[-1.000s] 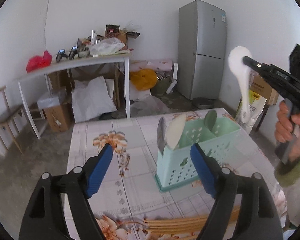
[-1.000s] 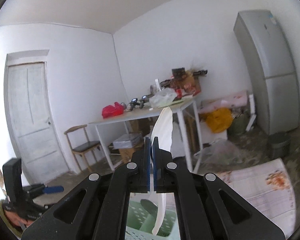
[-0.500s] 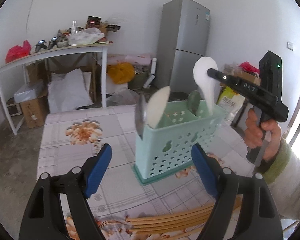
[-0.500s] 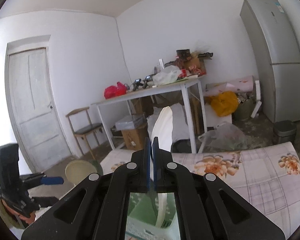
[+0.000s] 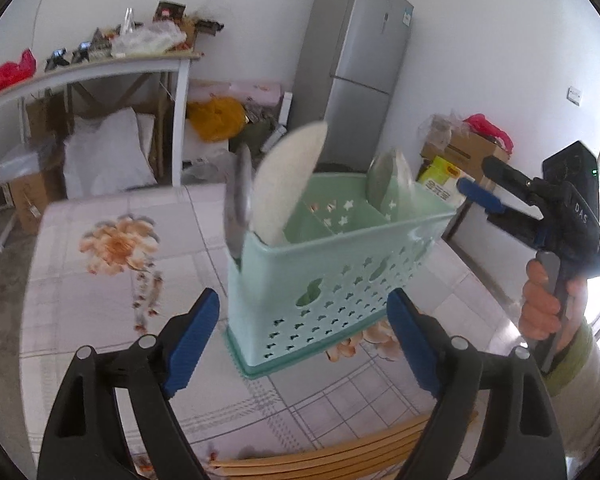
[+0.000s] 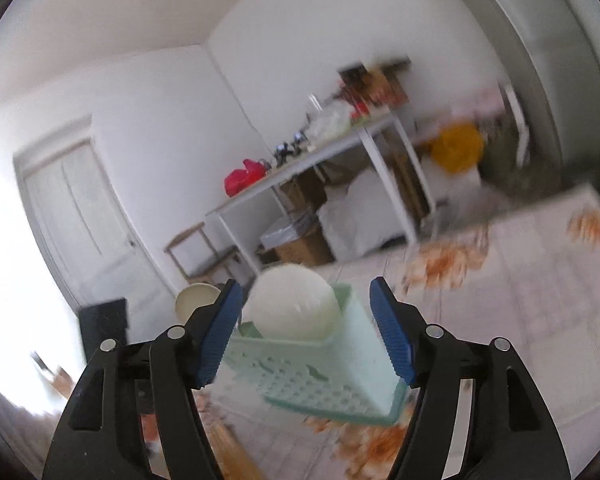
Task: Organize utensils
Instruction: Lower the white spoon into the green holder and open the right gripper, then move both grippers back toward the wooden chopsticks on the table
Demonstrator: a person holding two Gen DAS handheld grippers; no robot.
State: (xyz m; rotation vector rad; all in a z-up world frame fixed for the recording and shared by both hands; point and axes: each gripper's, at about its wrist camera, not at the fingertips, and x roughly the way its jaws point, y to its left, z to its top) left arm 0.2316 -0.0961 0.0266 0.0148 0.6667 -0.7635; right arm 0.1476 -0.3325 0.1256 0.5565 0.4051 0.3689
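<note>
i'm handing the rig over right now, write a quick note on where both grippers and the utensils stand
Left gripper: open, empty, facing the green basket.
Right gripper: jaws have just been opening, nothing gripped; the white spoon now stands in the basket's end compartment.
Done: spoons upright in the basket's two end compartments.
Left: chopsticks lie on the table near the left gripper, not yet in the basket.

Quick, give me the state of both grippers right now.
Left gripper: open, holding nothing.
Right gripper: open, jaws just opened; the white spoon stands in the green caddy, free of the pads.
</note>
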